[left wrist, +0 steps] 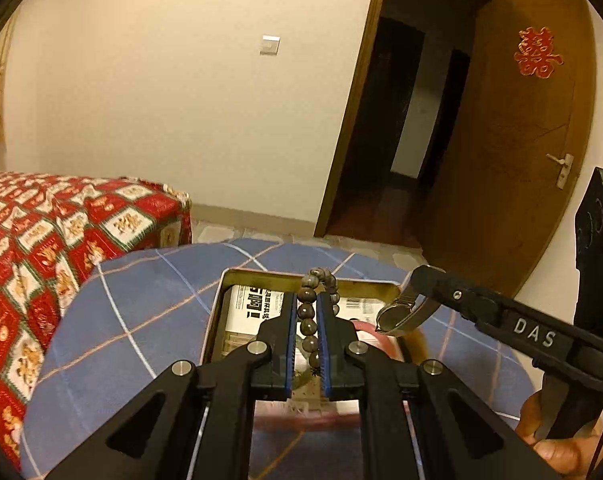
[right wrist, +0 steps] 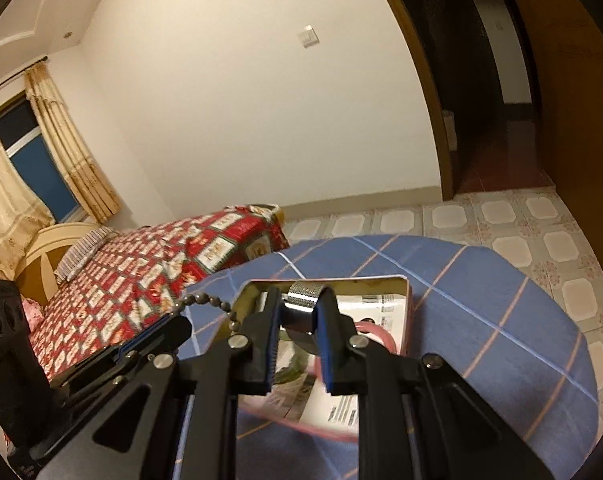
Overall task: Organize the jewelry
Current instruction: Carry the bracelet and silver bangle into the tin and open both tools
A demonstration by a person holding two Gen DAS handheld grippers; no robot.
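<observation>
currently | left gripper (left wrist: 306, 304): clamped on beads (left wrist: 306, 326), loop sticking out past the tips | right gripper (right wrist: 299, 306): clamped on watch (right wrist: 301, 304) by its metal band | both held over open tin (left wrist: 217, 308) on blue checked table (left wrist: 141, 300) | bed (left wrist: 41, 232) beside table

A round table in a blue checked cloth (right wrist: 481, 320) carries an open tin box (right wrist: 401, 280).
</observation>
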